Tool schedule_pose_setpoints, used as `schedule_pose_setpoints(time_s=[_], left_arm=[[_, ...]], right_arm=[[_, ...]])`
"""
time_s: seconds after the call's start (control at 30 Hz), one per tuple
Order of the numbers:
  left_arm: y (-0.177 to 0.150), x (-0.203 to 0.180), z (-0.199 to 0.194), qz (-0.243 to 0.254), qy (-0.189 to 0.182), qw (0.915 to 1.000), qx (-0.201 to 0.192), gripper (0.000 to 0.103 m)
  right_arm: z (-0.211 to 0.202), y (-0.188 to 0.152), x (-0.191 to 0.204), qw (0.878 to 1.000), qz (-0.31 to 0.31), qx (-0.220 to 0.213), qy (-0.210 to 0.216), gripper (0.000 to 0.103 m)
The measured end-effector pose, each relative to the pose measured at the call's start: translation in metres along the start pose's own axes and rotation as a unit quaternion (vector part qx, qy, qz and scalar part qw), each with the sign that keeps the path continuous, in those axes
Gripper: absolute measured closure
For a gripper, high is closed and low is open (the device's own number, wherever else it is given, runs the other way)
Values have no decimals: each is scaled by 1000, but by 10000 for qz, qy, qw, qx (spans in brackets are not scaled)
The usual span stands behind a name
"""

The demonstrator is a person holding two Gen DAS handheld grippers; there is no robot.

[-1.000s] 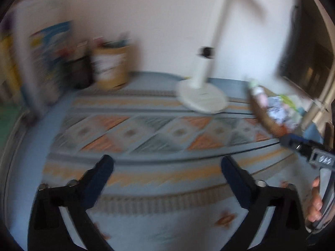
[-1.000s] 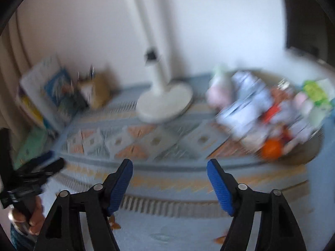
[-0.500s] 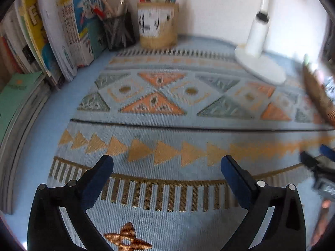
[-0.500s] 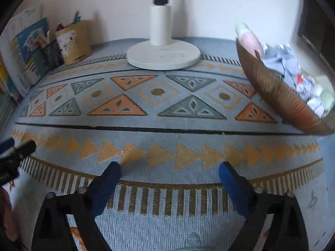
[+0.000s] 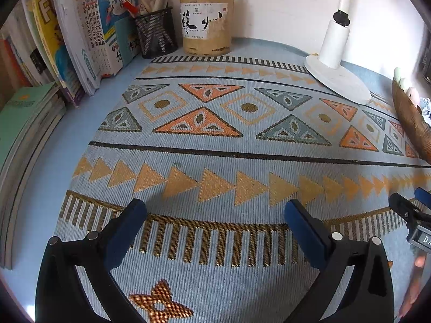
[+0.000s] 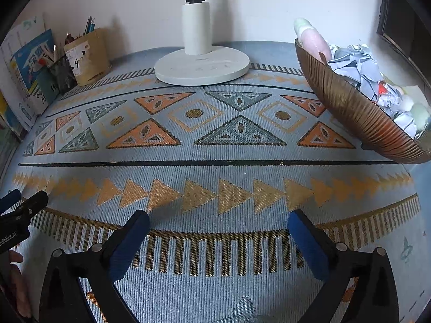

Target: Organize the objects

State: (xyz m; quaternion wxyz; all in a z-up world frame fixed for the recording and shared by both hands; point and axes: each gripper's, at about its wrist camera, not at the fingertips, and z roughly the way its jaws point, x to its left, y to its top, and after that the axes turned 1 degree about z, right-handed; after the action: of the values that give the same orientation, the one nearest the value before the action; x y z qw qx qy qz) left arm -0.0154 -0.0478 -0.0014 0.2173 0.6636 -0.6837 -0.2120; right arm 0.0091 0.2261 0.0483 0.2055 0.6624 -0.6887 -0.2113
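My left gripper (image 5: 215, 211) is open and empty, low over the near part of a patterned blue mat (image 5: 242, 140). My right gripper (image 6: 218, 222) is open and empty over the same mat (image 6: 215, 140). A ribbed brown bowl (image 6: 350, 110) at the right holds crumpled paper (image 6: 355, 67) and several small soft-coloured items; its edge shows in the left wrist view (image 5: 409, 115). Each gripper shows at the edge of the other's view: the right gripper (image 5: 414, 204) and the left gripper (image 6: 18, 202).
A white lamp base (image 6: 202, 64) stands at the back centre, also in the left wrist view (image 5: 336, 78). A tan pen cup (image 5: 206, 25) and a black mesh pen holder (image 5: 155, 32) stand at the back left. Books (image 5: 80, 35) lean and lie along the left.
Both grippers have dropped low over the mat and steadied; the views were blurred and higher a second ago. Both stay open and empty.
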Motion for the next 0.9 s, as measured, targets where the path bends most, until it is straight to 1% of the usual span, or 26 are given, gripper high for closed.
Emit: schedule_pose_setpoints(time_s=[0.9], left_arm=[[2, 2, -1, 37, -12, 10000, -2, 0]], right_arm=[[-2, -3, 2, 10000, 9, -12, 3, 0]])
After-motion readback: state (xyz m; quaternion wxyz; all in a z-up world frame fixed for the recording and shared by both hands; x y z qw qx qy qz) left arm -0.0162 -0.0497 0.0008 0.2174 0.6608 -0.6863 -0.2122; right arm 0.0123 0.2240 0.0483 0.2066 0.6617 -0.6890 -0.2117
